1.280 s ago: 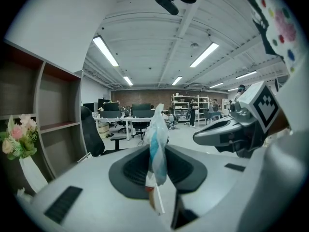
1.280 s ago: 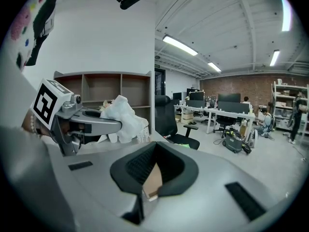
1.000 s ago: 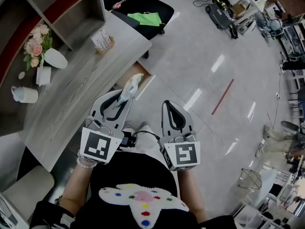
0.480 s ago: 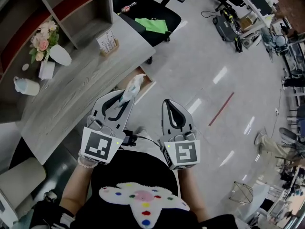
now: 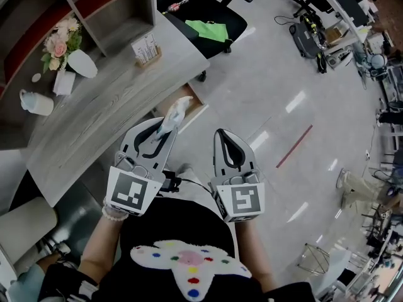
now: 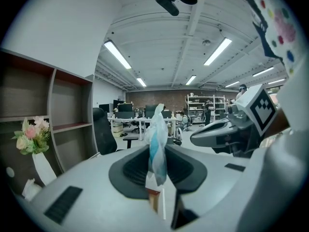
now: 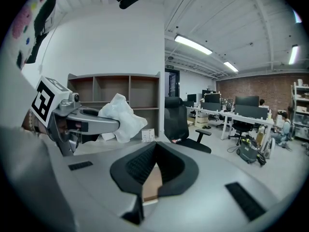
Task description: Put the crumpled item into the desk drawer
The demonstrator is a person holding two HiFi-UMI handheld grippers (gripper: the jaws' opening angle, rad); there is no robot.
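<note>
**A:** Entry one, left gripper?

**B:** Left gripper (image 5: 165,129): jaws pinching the crumpled item (image 5: 174,112), a white-and-blue wad standing up past the tips.

**A:** Location of the item?

**B:** Off the desk (image 5: 94,124), just beyond its long front edge. It lines up with the open drawer (image 5: 196,100), near the corner by the office chair (image 5: 208,17).

**A:** Entry two, right gripper?

**B:** Right gripper (image 5: 223,137): jaws pressed together, nothing between them. It sits alongside the left gripper, over the floor (image 5: 271,99).

A glossy pale floor (image 5: 271,87) spreads toward three o'clock. A black office chair (image 5: 201,8) stands at twelve, with a grey wood-grain desk (image 5: 94,124) and shelf unit (image 5: 123,27) at ten. Strip lights (image 6: 118,54) run overhead.
</note>
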